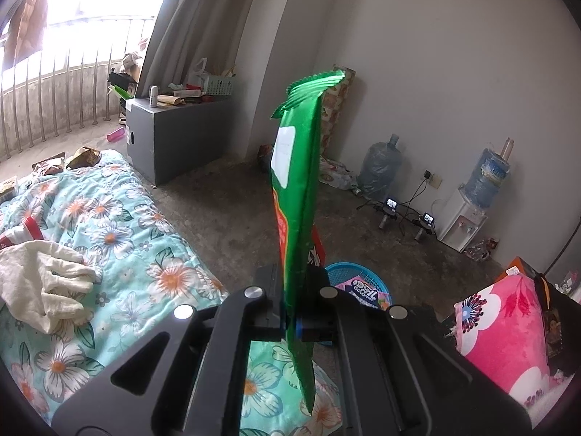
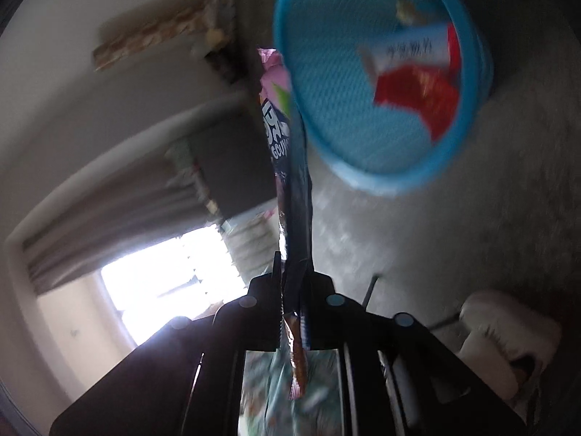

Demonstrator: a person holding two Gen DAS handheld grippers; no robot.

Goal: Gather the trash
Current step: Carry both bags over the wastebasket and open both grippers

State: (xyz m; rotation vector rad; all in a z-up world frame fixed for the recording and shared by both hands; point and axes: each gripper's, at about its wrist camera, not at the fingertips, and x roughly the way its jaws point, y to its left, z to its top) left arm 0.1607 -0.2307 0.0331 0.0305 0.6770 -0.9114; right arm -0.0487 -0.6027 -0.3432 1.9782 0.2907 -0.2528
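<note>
My left gripper [image 1: 293, 276] is shut on a long green snack wrapper [image 1: 296, 167], which stands upright between its pads above the edge of the bed. Just beyond it a blue mesh basket [image 1: 348, 272] sits on the floor with a pink packet [image 1: 366, 289] inside. The right wrist view is blurred and rolled over. There my right gripper [image 2: 296, 276] is shut on a dark blue and pink wrapper [image 2: 294, 189], whose far end reaches the blue basket's [image 2: 326, 72] rim. A red and white wrapper [image 2: 417, 98] lies in that basket.
A bed with a floral quilt [image 1: 120, 218] fills the left, with a white glove-like cloth [image 1: 43, 283] and more wrappers [image 1: 83, 156] on it. A pink pillow [image 1: 508, 323] is at the right. A grey cabinet [image 1: 174, 134], water bottles [image 1: 379, 167] and a dispenser [image 1: 461, 225] line the wall.
</note>
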